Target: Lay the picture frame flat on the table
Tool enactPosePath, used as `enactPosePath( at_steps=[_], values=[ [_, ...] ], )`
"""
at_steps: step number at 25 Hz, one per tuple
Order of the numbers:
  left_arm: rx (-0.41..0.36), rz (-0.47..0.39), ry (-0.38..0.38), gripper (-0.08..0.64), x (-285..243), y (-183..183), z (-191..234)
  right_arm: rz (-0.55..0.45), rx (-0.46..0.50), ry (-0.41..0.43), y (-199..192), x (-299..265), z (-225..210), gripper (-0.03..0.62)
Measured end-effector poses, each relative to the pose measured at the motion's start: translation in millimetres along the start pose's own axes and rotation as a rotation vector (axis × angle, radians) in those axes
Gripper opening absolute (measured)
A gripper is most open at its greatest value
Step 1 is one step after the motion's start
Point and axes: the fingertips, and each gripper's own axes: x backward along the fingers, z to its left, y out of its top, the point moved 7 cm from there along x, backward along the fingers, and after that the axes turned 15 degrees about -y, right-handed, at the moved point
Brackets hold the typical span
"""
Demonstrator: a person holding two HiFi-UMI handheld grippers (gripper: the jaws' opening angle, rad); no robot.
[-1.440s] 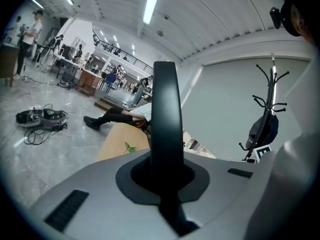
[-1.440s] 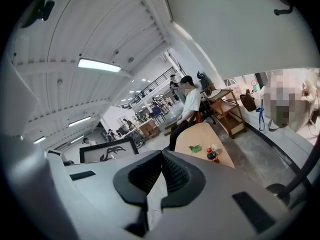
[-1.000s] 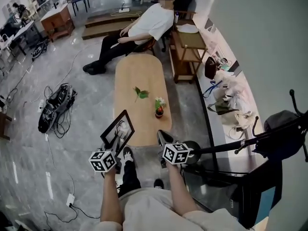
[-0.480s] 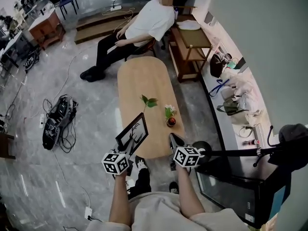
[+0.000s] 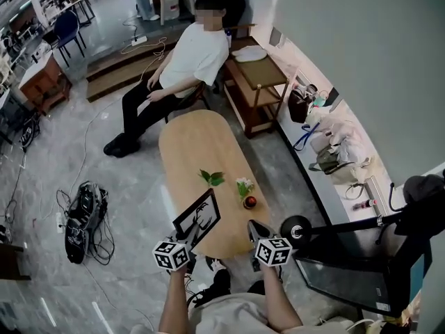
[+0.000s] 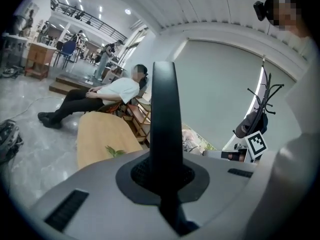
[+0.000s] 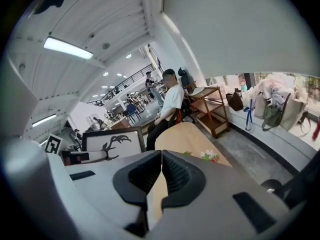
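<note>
Gripping picture frame [image 5: 198, 218] by near edge with left gripper [image 5: 185, 241], jaws clamped narrow on it. Standing tilted at near end of table [image 5: 191, 145], not flat. Holding right gripper [image 5: 254, 228] closed, empty, near small flower pot [image 5: 249, 202].

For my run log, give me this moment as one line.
left gripper: shut on picture frame | picture frame: tilted, not flat on table | right gripper: shut, empty

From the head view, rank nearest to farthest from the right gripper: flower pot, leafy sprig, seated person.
1. The flower pot, on the table just ahead of the right gripper.
2. The leafy sprig, mid-table, further left.
3. The seated person, beyond the table's far end.
</note>
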Motion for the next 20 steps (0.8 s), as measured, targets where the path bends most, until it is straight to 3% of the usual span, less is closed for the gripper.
enactPosePath(
  at_steps=[4, 7, 15, 20],
  values=[
    [-0.048, 0.111, -0.060, 0.026, -7, 5, 20, -0.021, -0.005, -0.051, -2, -7, 1, 0.032],
    [-0.037, 0.143, -0.074, 0.026, -5, 7, 34, -0.009, -0.005, -0.058, -6, -16, 4, 0.032],
    [0.112, 0.072, -0.093, 0.026, 1, 9, 66, 0.084, 0.078, -0.080, 16, -60, 8, 0.032],
    [0.164, 0.018, -0.078, 0.027, 11, 10, 82, 0.094, 0.214, 0.012, 41, -95, 49, 0.032]
  ],
)
